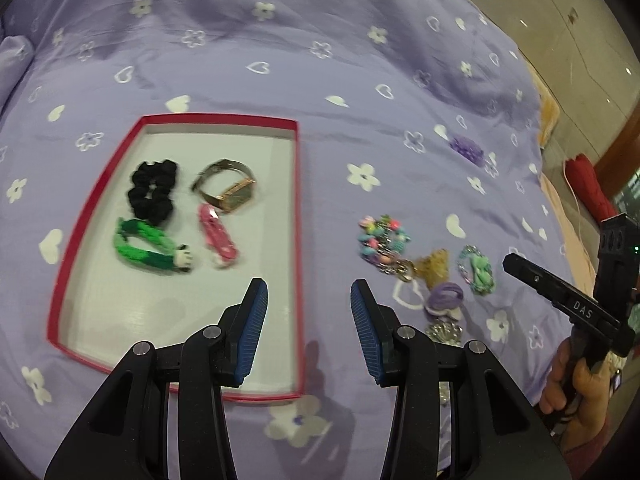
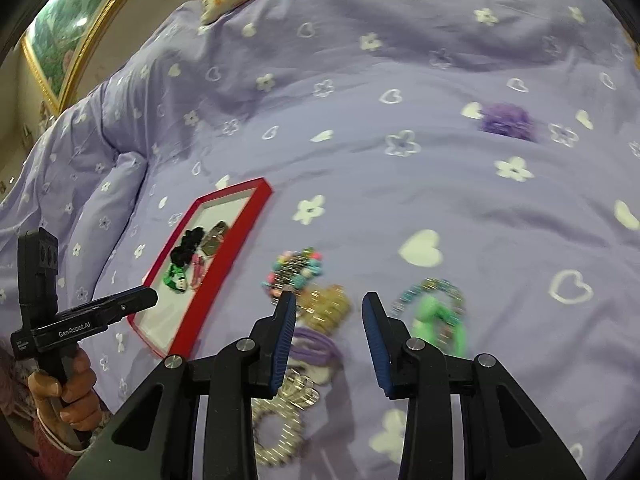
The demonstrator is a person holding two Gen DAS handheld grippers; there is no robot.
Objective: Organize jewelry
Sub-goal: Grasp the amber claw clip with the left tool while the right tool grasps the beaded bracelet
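Lilac bedding printed with white hearts and flowers covers the bed you work over, with a gold-framed picture on the wall beyond its far left corner.

Your left gripper hangs above the near right corner of the shallow red-rimmed cardboard tray; its blue-padded fingers stand apart with nothing between them. Four pieces lie inside the tray, towards its far end: a black fabric scrunchie at the left, a gold-cased wristwatch with a metal band just beside it on the right, a green knitted band touching the scrunchie's near side, and a pink hair clip in front of the watch.

Your right gripper hovers over the loose pile on the bedding to the right of the tray. Its fingers are also apart, and their gap is widening; they grip nothing. Below them lie a pastel beaded bracelet, a gold glittery charm touching it, a purple coiled hair tie, a silver rhinestone band nearest you, and a green bow on a teal bead chain to the right. One purple frilly scrunchie sits well apart, further up the bed.
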